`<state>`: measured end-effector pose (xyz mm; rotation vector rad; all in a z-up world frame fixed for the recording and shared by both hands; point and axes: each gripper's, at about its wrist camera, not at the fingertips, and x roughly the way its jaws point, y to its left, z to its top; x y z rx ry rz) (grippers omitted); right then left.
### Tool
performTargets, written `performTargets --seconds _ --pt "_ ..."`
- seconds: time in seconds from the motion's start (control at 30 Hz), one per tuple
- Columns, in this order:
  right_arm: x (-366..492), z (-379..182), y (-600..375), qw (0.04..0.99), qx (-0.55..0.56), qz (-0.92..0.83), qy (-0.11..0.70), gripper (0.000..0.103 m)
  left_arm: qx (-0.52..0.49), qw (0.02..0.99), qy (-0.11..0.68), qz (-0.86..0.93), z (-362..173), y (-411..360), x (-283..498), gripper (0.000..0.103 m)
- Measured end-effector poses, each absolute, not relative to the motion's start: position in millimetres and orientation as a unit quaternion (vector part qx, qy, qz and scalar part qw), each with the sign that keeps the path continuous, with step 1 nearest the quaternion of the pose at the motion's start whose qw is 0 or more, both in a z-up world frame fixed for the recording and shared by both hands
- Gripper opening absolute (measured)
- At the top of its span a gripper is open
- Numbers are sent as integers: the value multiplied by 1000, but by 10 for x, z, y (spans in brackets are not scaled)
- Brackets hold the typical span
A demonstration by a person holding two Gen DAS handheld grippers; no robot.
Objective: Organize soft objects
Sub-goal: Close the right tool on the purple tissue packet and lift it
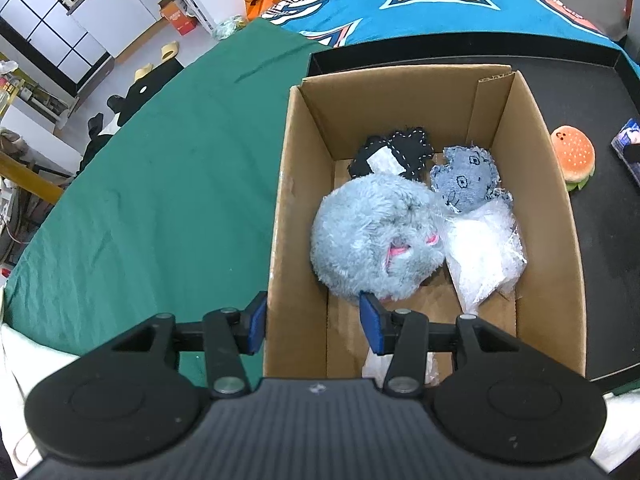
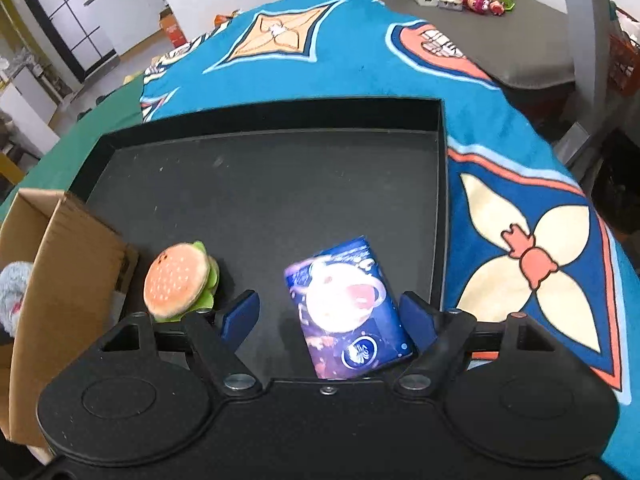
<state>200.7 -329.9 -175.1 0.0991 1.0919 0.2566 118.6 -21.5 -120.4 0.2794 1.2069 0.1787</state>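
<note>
between the spread jaws of the right claw (image 2: 328,316), nearer its right finger, lies the blue packet (image 2: 347,308) on the black tray (image 2: 280,184), long axis running near to far, untouched; left claw (image 1: 312,326) open over the box (image 1: 280,216).

A fluffy grey-blue plush ball (image 1: 376,236) fills the cardboard box (image 1: 560,280), with a denim doll (image 1: 466,180), black stitched toy (image 1: 394,150) and white netting (image 1: 484,252) beside it. On the black tray (image 2: 280,184), a burger plush (image 2: 180,280) leans just outside the box wall; a blue packet (image 2: 348,308) lies near the tray's right edge.
</note>
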Motion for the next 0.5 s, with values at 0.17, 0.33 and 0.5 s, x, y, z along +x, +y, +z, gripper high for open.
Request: performTargets --seconds 0.17,0.33,0.5 --pt "1921 -1789 -3199 839 -3 121 530 50 126 813 562 80 -1186 -211 1149 47" --pt "1815 -1670 -3202 838 21 129 530 50 121 817 559 76 -1145 -189 1112 47" --pt "1702 -1506 -3174 847 31 130 515 50 111 823 552 75 -1104 -137 1073 48"
